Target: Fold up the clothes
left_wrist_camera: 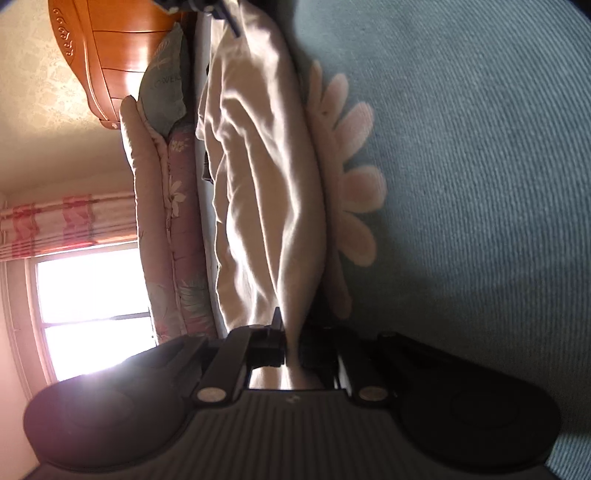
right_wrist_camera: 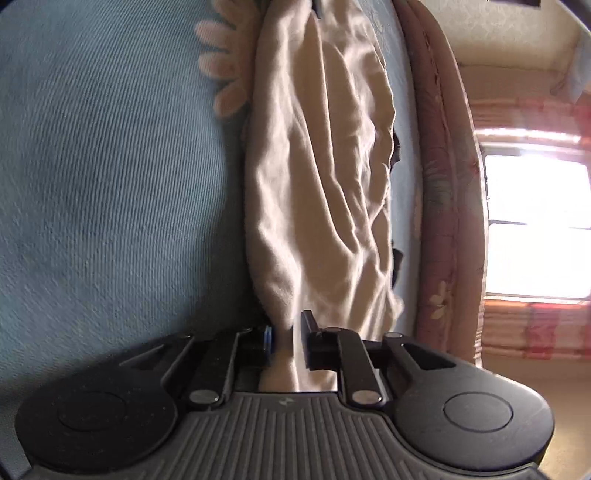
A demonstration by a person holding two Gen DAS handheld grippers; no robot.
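In the left wrist view, the left gripper [left_wrist_camera: 291,343] was closed down on an edge of the cream garment [left_wrist_camera: 258,177], with the cloth pinched between its two black fingers [left_wrist_camera: 271,338] and running back under them toward the camera. From that grip the garment stretched away up the frame as a long wrinkled band, lit along its ridges. It lay over the blue bedspread [left_wrist_camera: 480,166], whose ribbed weave filled the right side, and it partly covered a pink flower motif [left_wrist_camera: 351,166] with petals fanning out beside the cloth. At the far end of the band, at the top edge, part of the right gripper [left_wrist_camera: 221,11] showed against the fabric. On the other side of the garment ran a rolled floral quilt [left_wrist_camera: 166,229], then a grey-green pillow [left_wrist_camera: 166,88] against a wooden headboard [left_wrist_camera: 110,48]. A bright window [left_wrist_camera: 92,306] with a pink patterned curtain [left_wrist_camera: 66,229] stood at the left edge.

In the right wrist view, the right gripper [right_wrist_camera: 288,338] likewise had the cream garment [right_wrist_camera: 321,166] clamped between its nearly closed fingers [right_wrist_camera: 314,339], the fabric bunching into the narrow gap. The garment ran up the middle of the frame in soft folds. The blue bedspread [right_wrist_camera: 110,166] lay to its left, slightly blurred, with the pink flower motif [right_wrist_camera: 225,66] peeping out beside the cloth's edge. The floral quilt [right_wrist_camera: 443,184] bordered it on the right, with the window [right_wrist_camera: 535,221] and curtain [right_wrist_camera: 535,332] beyond.
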